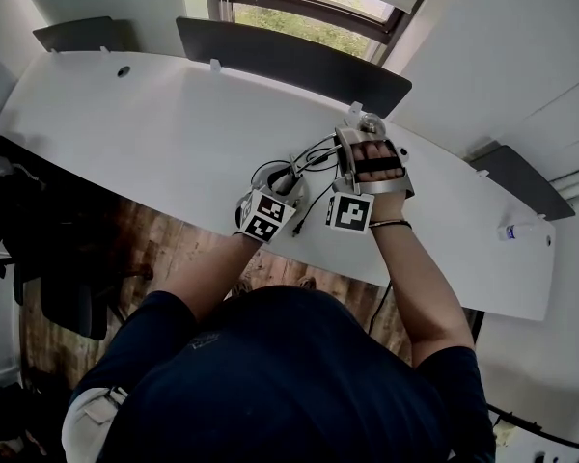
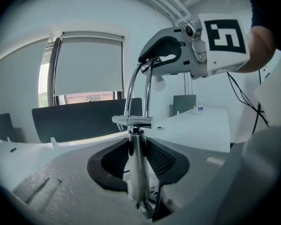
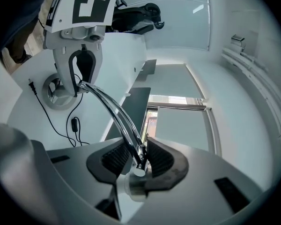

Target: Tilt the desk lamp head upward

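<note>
lamp head [image 3: 130,187] is sitting between right gripper's [image 3: 139,159] parted jaws; left gripper's [image 2: 137,157] jaws are clamping the post [image 2: 139,182], steadying it.

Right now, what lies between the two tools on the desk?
The desk lamp's twin curved chrome rods span from the left tool to the right tool, shown in both gripper views.
</note>
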The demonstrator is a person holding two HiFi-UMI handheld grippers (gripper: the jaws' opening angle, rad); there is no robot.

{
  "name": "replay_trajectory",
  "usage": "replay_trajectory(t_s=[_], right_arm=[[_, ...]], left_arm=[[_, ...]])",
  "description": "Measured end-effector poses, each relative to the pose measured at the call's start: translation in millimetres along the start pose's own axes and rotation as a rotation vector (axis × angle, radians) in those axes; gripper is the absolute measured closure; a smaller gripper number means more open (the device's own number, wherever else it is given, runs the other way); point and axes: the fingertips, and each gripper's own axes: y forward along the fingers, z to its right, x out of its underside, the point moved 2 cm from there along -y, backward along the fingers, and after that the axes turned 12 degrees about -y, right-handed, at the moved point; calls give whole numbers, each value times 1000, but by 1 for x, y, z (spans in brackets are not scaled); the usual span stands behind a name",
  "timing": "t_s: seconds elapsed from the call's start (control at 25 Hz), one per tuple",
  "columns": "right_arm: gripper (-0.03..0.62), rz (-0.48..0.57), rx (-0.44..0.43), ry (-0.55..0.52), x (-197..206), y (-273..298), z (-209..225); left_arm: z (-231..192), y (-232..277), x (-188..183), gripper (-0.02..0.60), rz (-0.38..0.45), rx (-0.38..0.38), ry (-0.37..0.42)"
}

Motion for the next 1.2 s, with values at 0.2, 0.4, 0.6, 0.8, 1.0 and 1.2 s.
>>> replay_trajectory(t_s=[0.2,0.4,0.6,0.8,1.0,1.2], right_arm=[[436,17,0,7,0,-15,-3],[433,19,8,131,4,-38,-6],[434,27,-15,429,2,-60,-6],[447,71,-85,747,-1,-73,-16],[511,155,-142,1062,-20,-92,-21],[551,250,-177,1201,-45,-105,-25]], left_arm=[[0,-13,-1,468,-21,33,53],[-2,-38,-4,468,14,24,26],[6,-63,-23,468,79,26,-18],[20,-85,-50,468,153,63,-30],[33,-103,-68,486,193,98,-59],[48,-113,-75,513,209,134,-84]])
